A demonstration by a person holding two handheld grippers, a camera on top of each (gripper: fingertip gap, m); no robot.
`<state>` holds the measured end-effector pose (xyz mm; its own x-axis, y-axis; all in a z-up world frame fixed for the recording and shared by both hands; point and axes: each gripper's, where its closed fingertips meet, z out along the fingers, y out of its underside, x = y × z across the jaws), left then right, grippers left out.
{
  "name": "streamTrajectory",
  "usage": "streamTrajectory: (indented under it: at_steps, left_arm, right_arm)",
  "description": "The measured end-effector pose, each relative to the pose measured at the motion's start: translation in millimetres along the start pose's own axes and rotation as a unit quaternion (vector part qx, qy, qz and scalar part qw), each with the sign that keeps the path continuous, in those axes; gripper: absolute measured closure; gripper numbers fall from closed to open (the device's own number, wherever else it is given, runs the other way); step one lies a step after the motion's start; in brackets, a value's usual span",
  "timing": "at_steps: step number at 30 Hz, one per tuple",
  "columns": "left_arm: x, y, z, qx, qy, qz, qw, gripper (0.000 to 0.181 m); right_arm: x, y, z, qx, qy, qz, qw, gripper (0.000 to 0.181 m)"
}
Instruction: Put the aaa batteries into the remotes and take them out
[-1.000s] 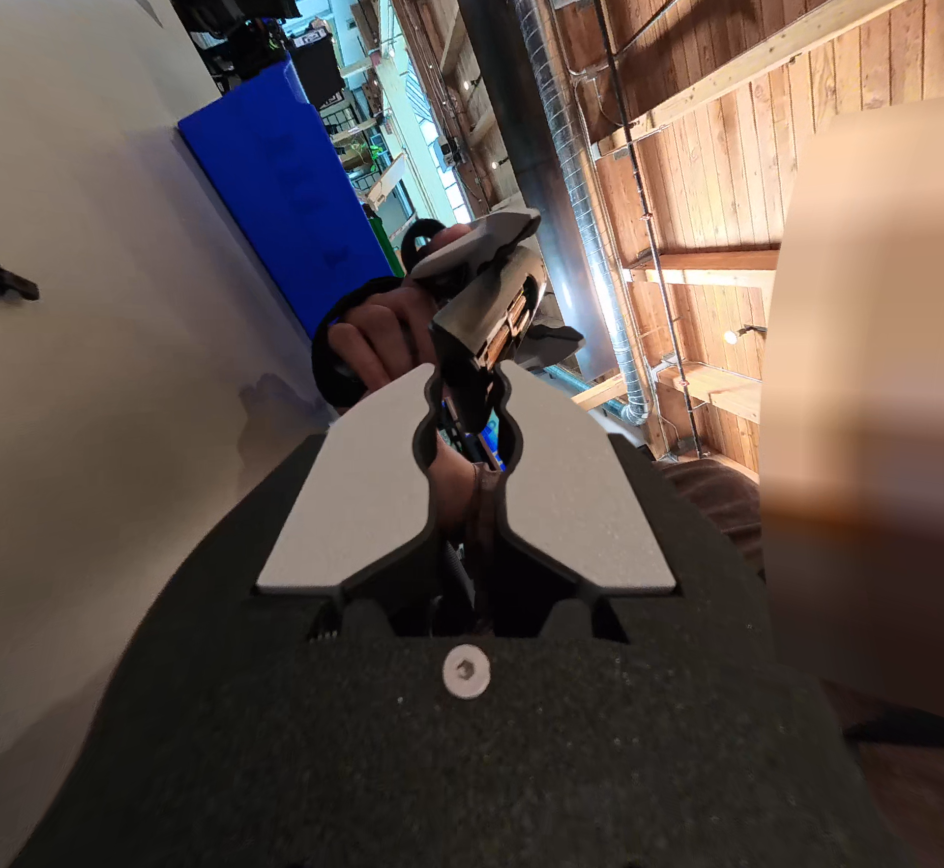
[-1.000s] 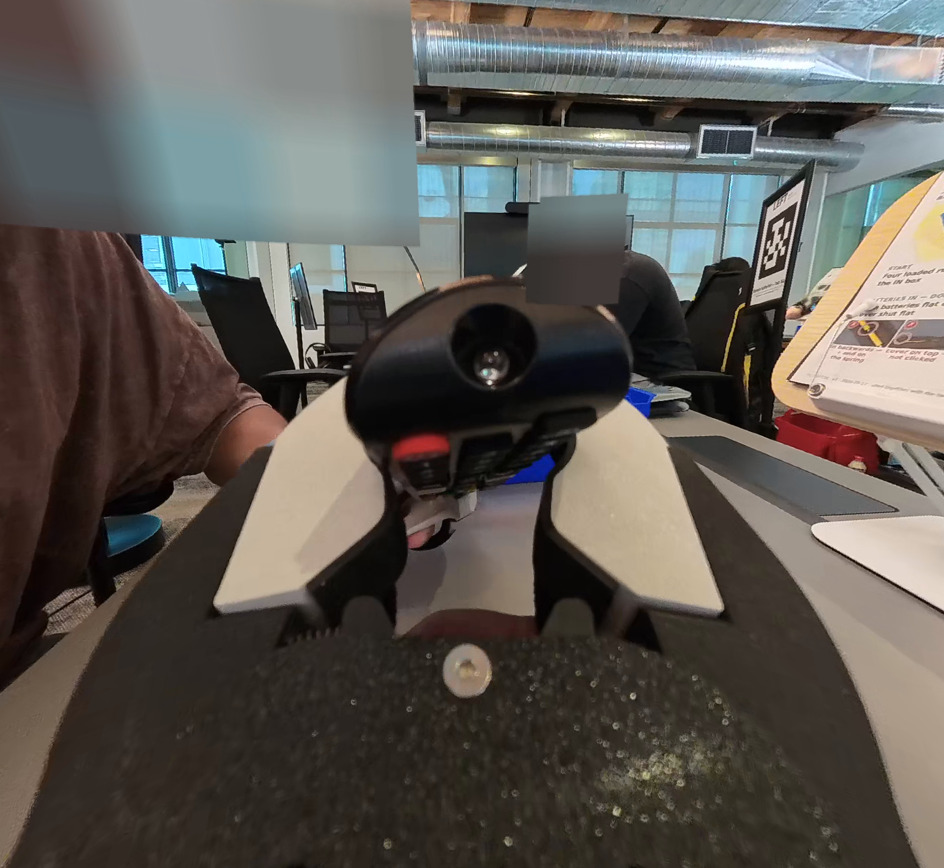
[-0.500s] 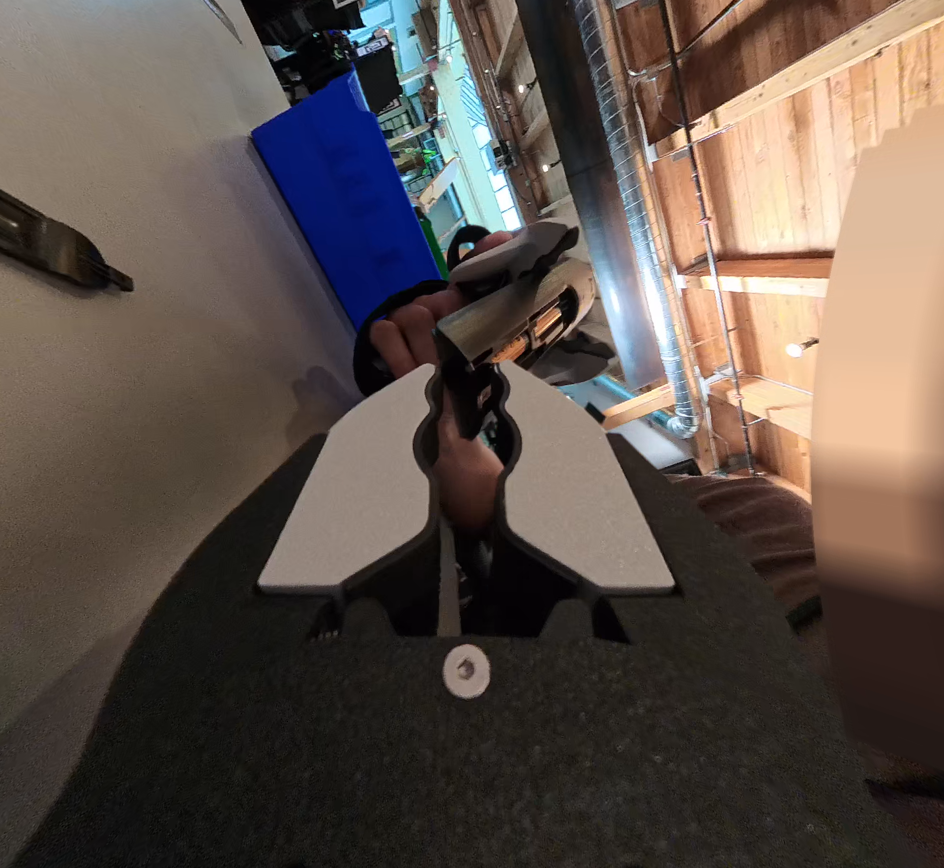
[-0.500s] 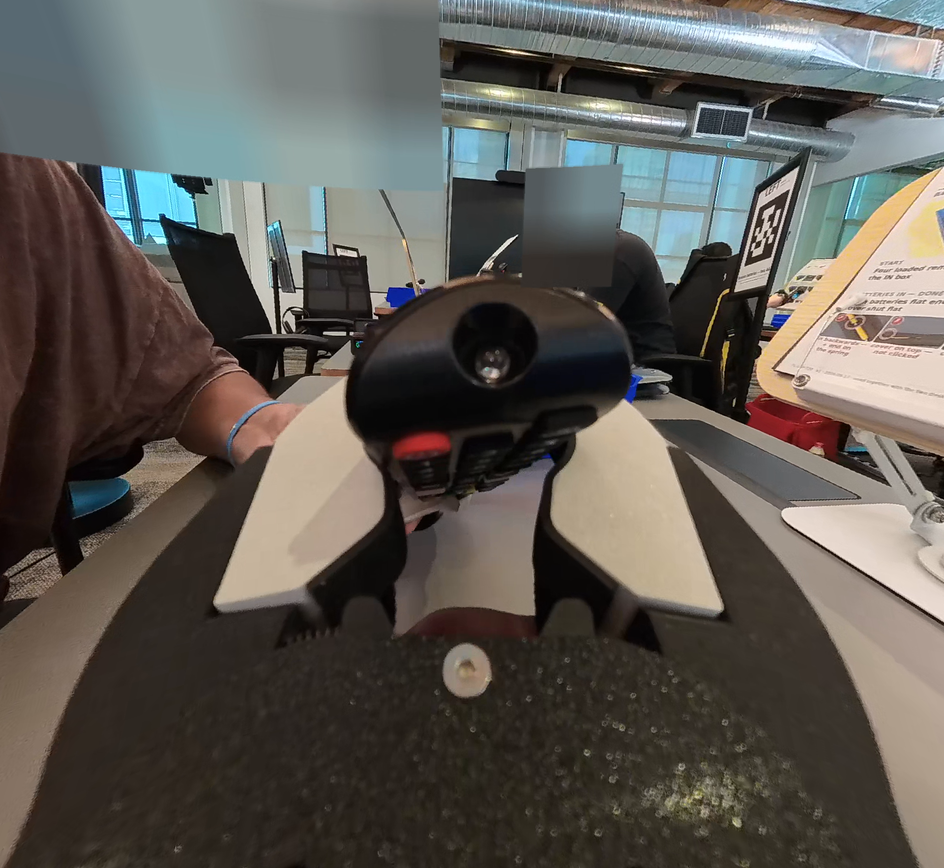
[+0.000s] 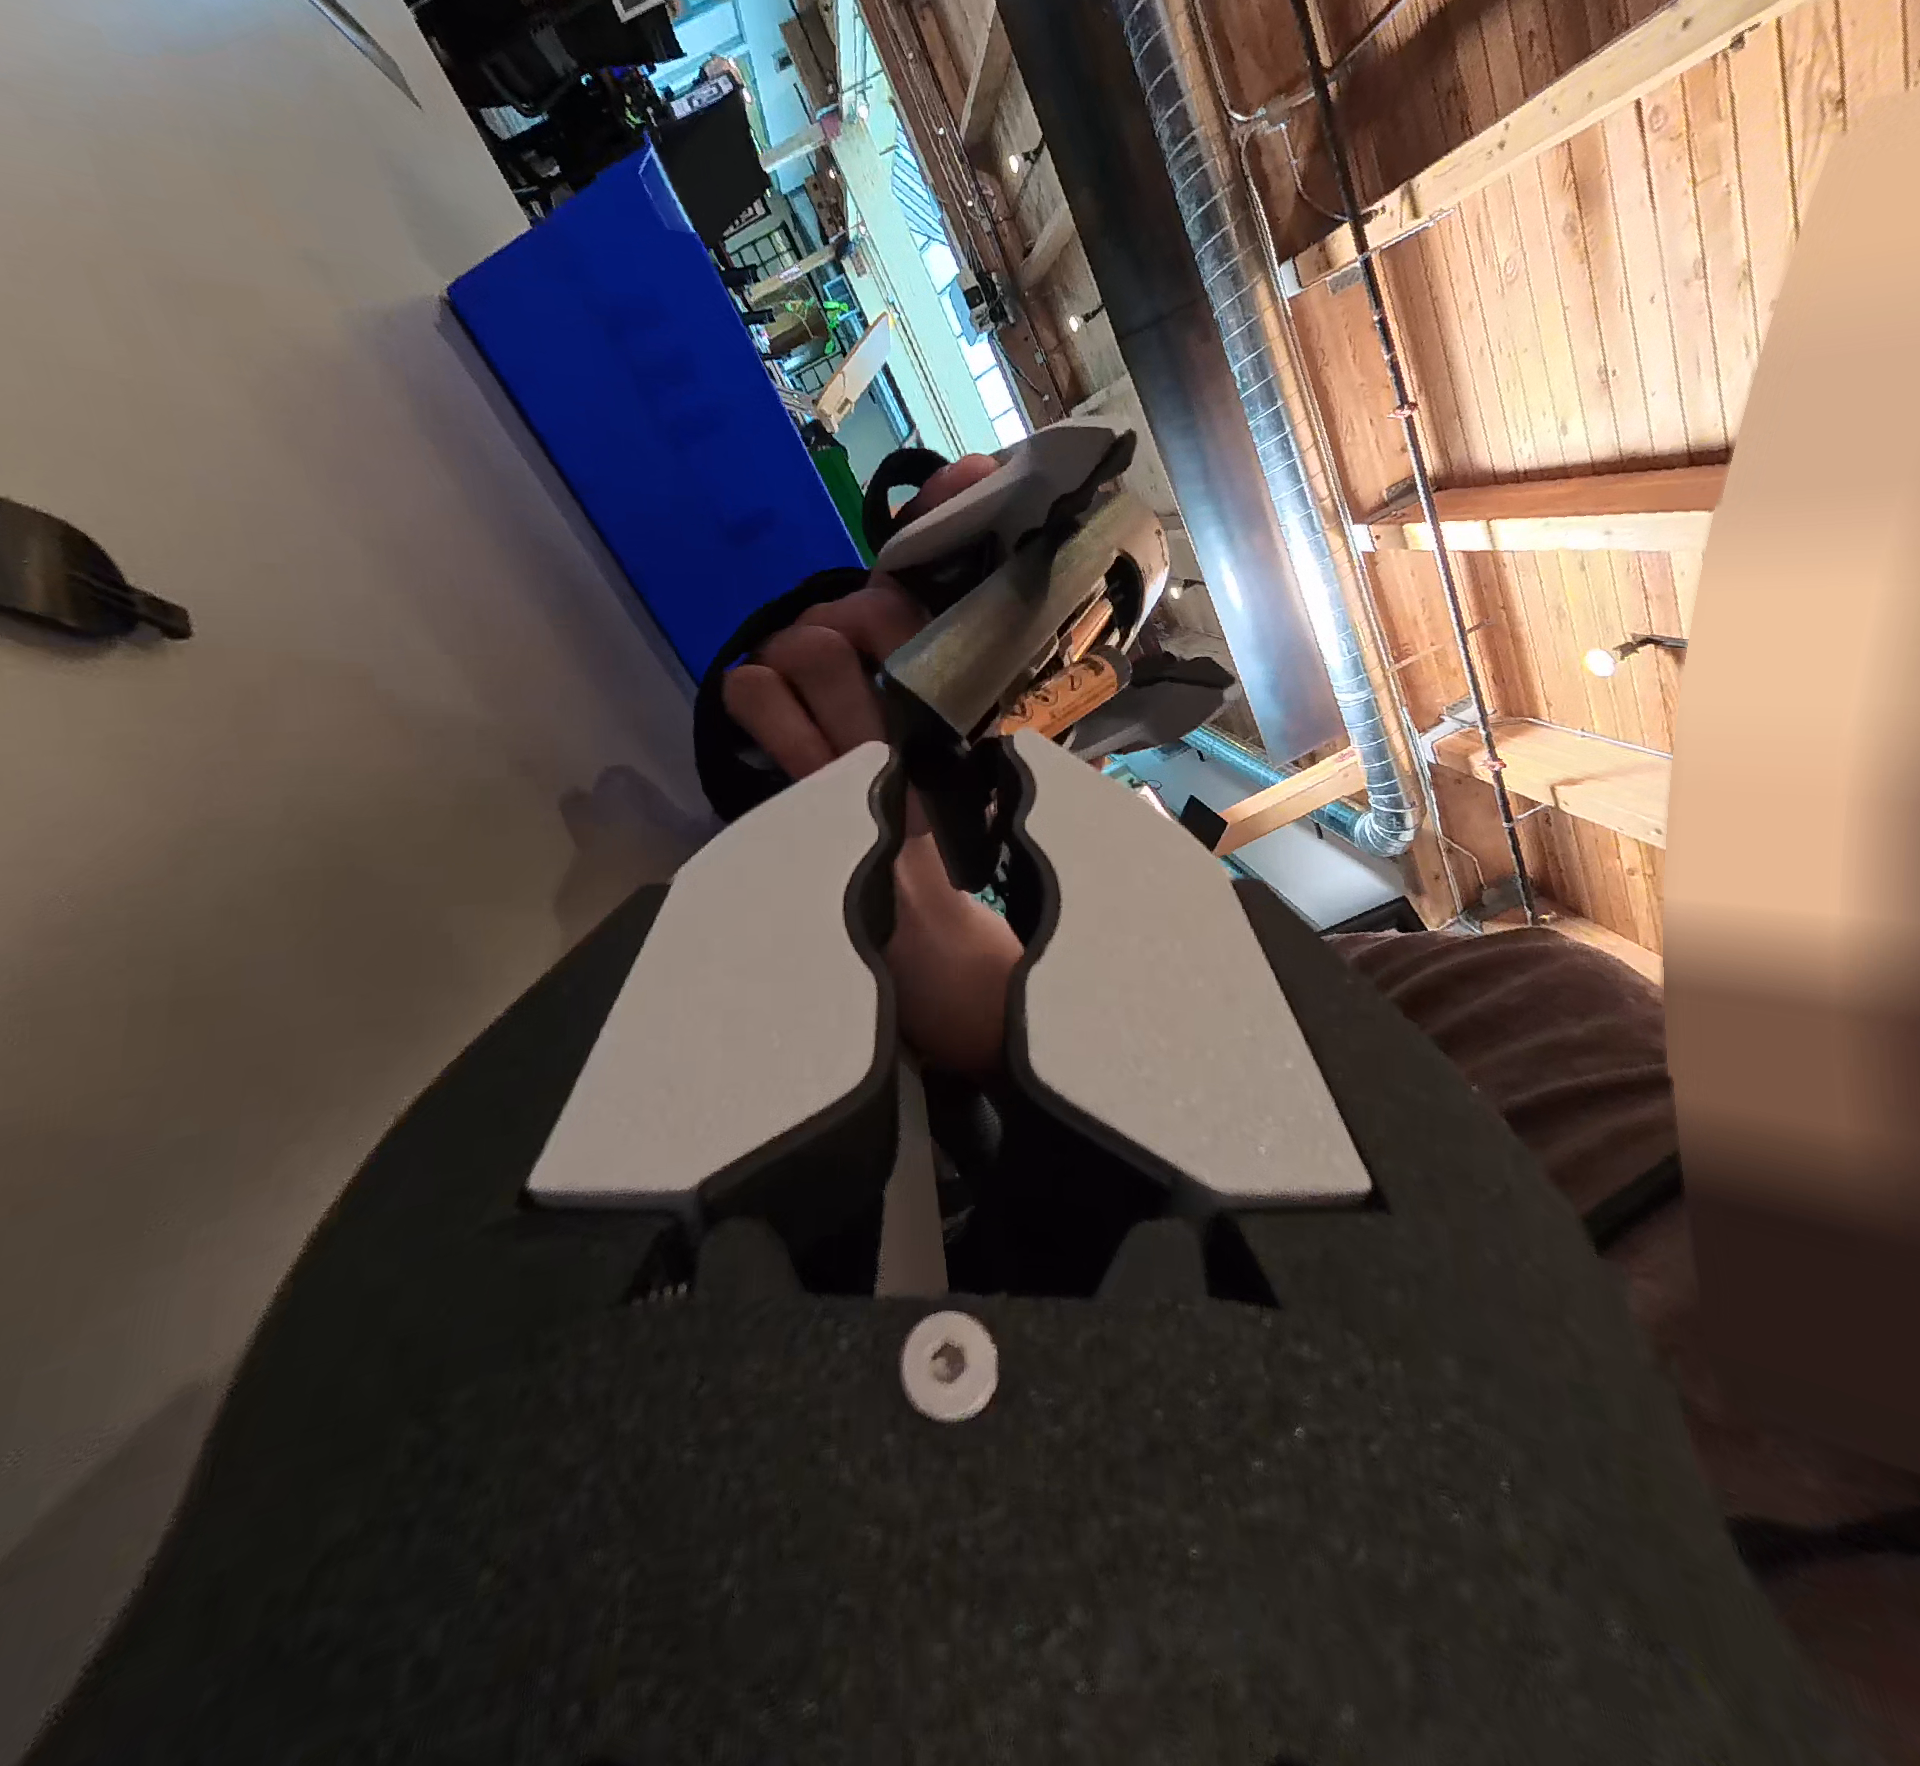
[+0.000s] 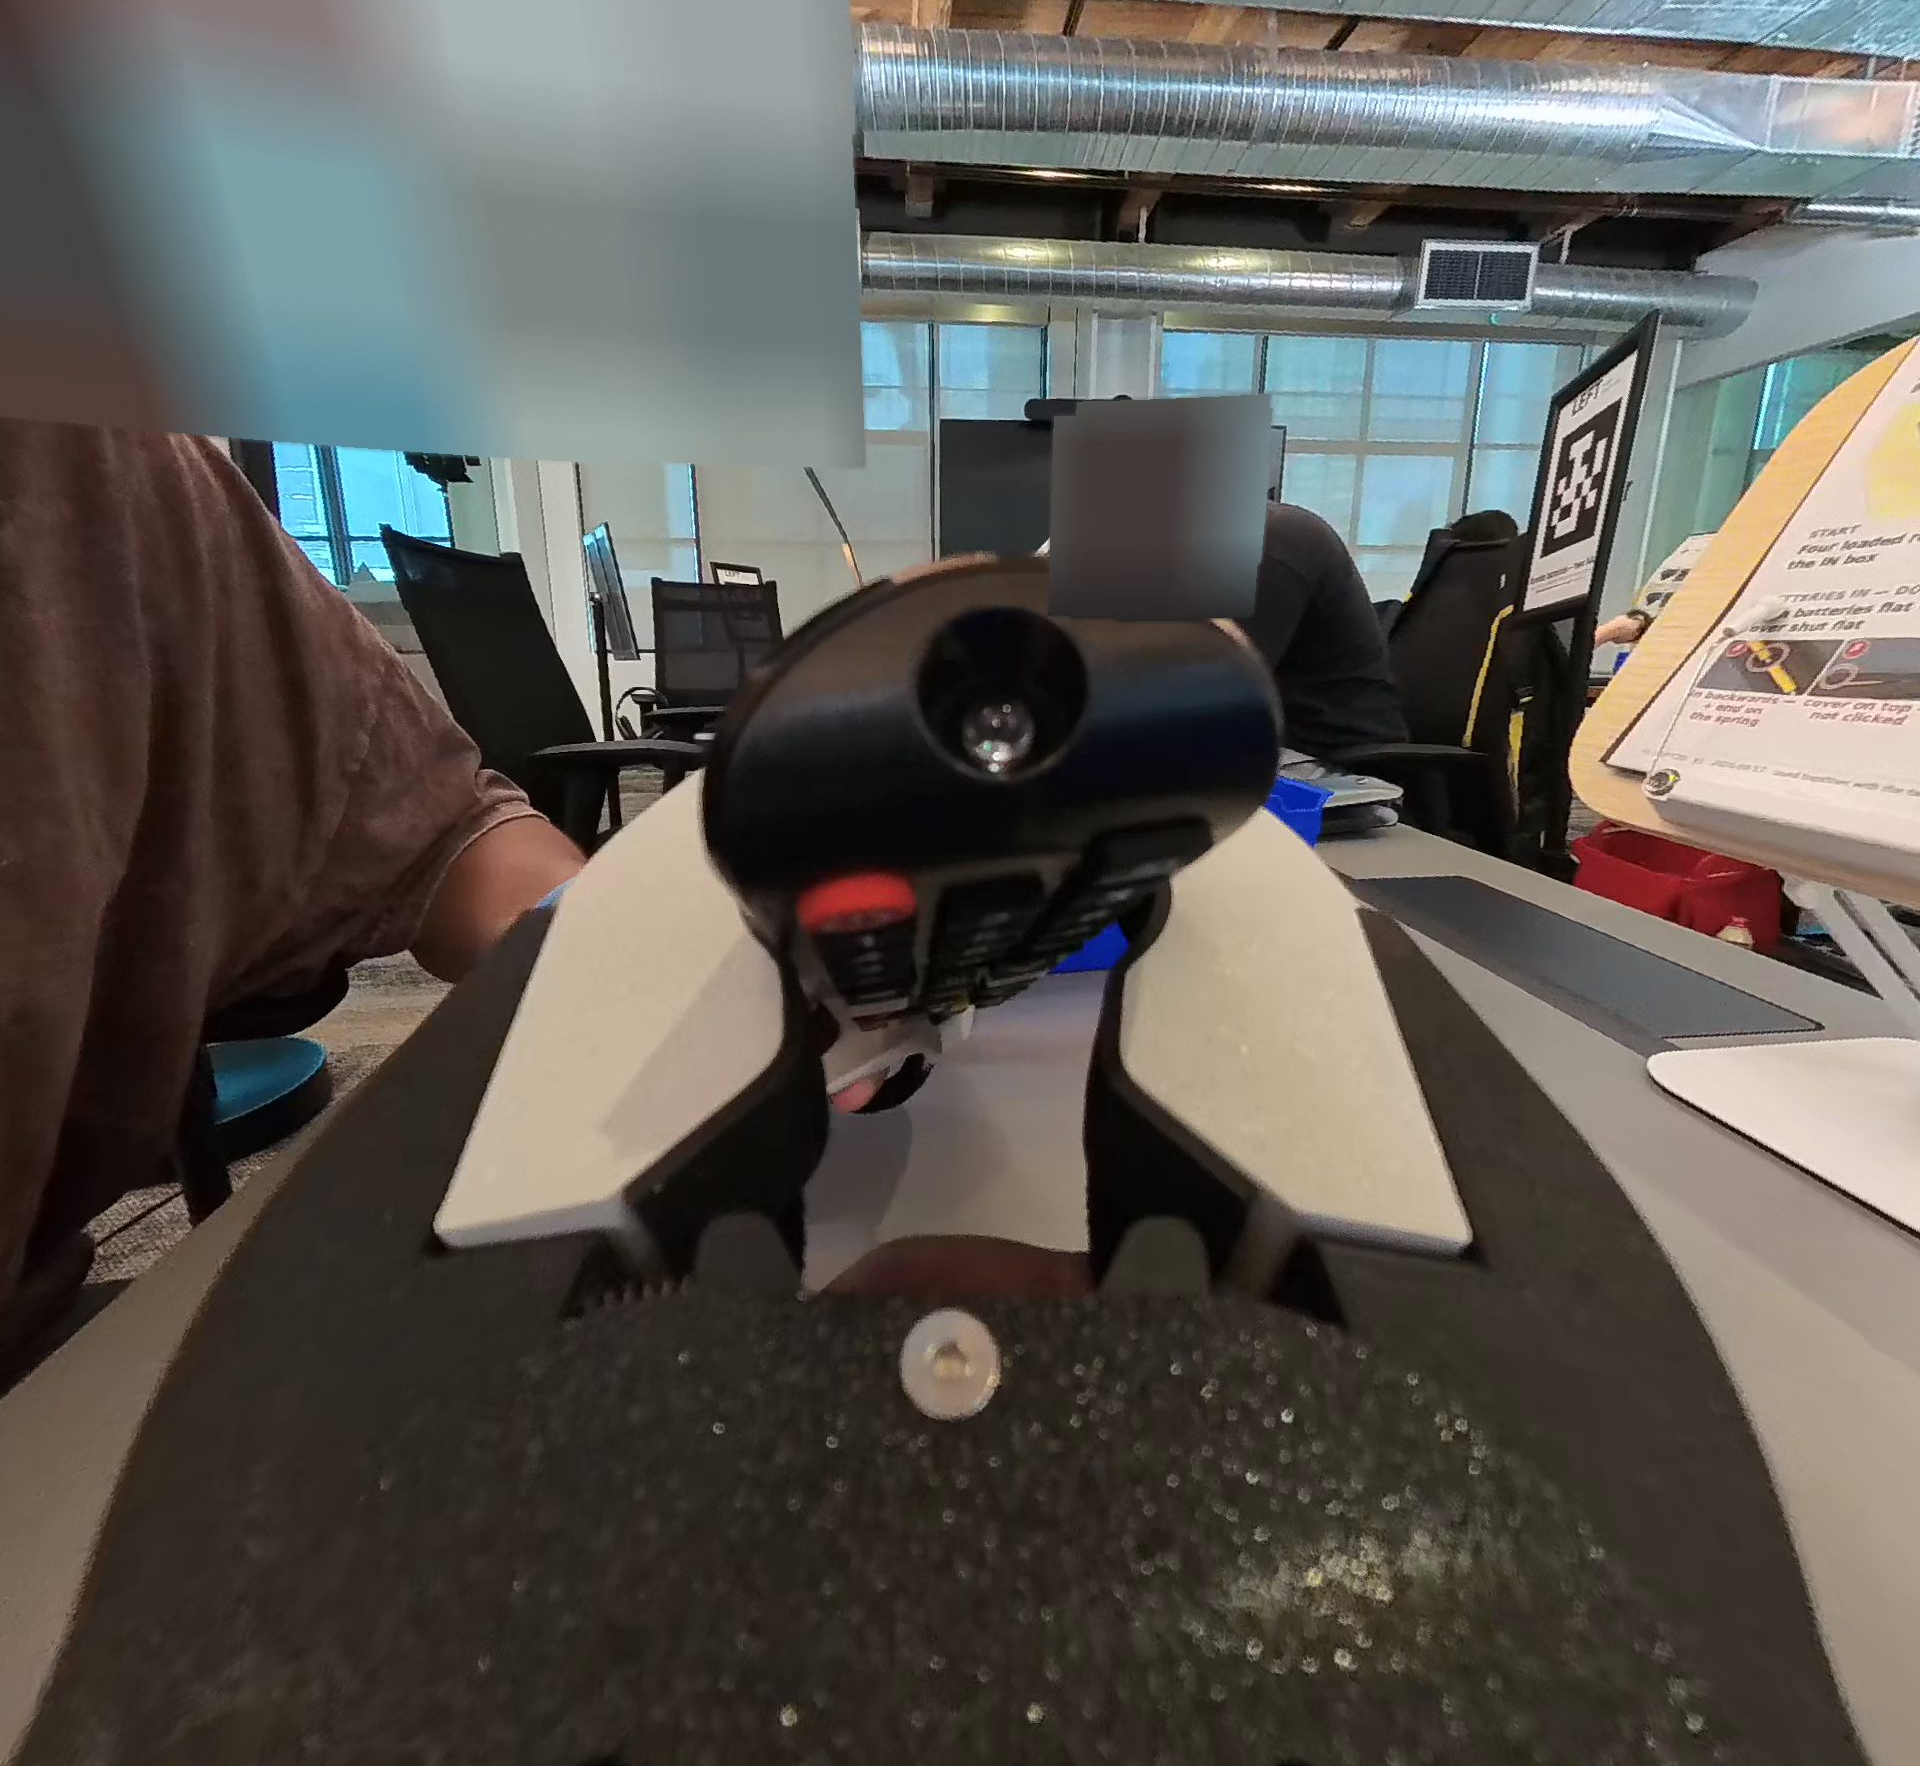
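Note:
A black remote point(image 6: 992, 729) is held between both grippers above the table. My right gripper point(image 6: 997, 875) is shut on its front part; the lens end and red button face the camera. In the left wrist view the remote point(image 5: 971, 651) lies with its back up and its battery bay open. A copper-coloured AAA battery point(image 5: 1070, 688) shows inside. My left gripper point(image 5: 954, 766) is shut on the remote's black rear end; I cannot tell whether that part is the cover. The right gripper point(image 5: 1081, 594) and the hand point(image 5: 810, 698) holding it show beyond.
A blue bin point(image 5: 644, 428) stands on the white table point(image 5: 260, 573), and a black part point(image 5: 83, 594) lies to the left. An instruction board point(image 6: 1787, 636) on a white stand point(image 6: 1818, 1114) is at the right. A person's brown sleeve point(image 6: 208, 729) is at the left.
The remote has rolled a little clockwise in the right wrist view. The left wrist view has swung, so the blue bin and table shifted right. Both grippers kept their hold.

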<state>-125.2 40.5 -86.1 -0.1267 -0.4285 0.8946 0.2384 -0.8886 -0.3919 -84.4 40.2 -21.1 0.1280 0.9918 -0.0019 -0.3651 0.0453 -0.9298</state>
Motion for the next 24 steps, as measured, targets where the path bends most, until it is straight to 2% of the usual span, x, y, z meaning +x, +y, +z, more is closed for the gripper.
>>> streamTrajectory:
  at_steps: [6,10,12,15,17,20,22,24]
  left_arm:
    - [3.5,-0.9,1.6,-0.022,-0.018,0.072,0.997,0.159]
    - [-3.4,-6.9,-1.0,-0.048,-0.063,0.16,0.984,0.137]
    - [-5.8,-14.7,-4.8,-0.067,-0.099,0.237,0.964,0.127]
    - [2.7,-17.6,-3.8,-0.108,-0.128,0.361,0.917,0.124]
    - [14.0,-13.1,2.6,-0.144,-0.127,0.411,0.891,0.124]
    - [28.0,-12.2,14.5,-0.182,-0.133,0.457,0.86,0.133]
    - [38.5,-10.6,22.1,-0.207,-0.117,0.459,0.856,0.141]
    - [39.4,-3.2,27.5,-0.258,-0.112,0.444,0.851,0.142]
  right_arm:
    - [4.4,-5.2,-2.4,0.024,0.001,0.042,0.999,0.121]
    - [7.7,-8.0,-4.1,0.035,0.005,0.059,0.998,0.121]
    - [11.1,-11.0,-6.5,0.046,0.009,0.067,0.997,0.121]
    - [17.3,-13.4,-10.7,0.051,0.019,0.07,0.996,0.121]
    - [19.7,-14.0,-12.2,0.054,0.021,0.073,0.996,0.121]
    - [18.7,-10.8,-11.2,0.046,0.018,0.071,0.996,0.121]
    - [15.7,-7.0,-9.0,0.034,0.011,0.068,0.997,0.121]
    - [14.0,-4.6,-7.4,0.027,0.009,0.065,0.998,0.121]
